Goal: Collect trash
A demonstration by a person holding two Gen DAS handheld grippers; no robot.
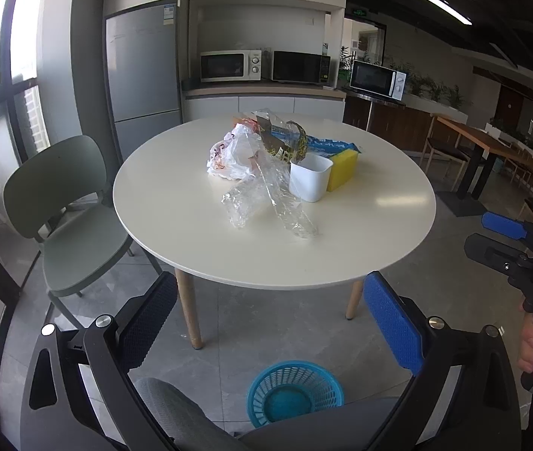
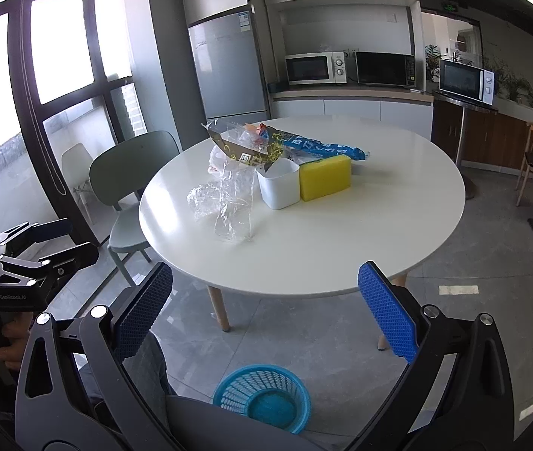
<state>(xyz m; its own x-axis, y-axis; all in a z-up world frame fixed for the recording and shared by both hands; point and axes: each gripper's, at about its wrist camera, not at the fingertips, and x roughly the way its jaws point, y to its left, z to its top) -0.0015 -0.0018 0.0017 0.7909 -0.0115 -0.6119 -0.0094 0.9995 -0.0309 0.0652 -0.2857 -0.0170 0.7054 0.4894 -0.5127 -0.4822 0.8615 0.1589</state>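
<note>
Crumpled clear plastic wrappers [image 1: 266,195], a white cup [image 1: 310,180] and a yellow sponge [image 1: 342,169] lie mid-table on a round white table [image 1: 360,233]; a blue basket [image 1: 294,392] stands on grey tile. Left gripper [image 1: 270,334] and right gripper [image 2: 264,312]: jaws wide apart, empty. Kitchenette behind.

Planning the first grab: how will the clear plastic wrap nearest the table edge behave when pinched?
The clear plastic wrap looks thin and crinkled, so it will probably be floppy and trail when lifted. It seems very light and may slide on the smooth table. One strip runs up against the white cup, so it might nudge that.
</note>
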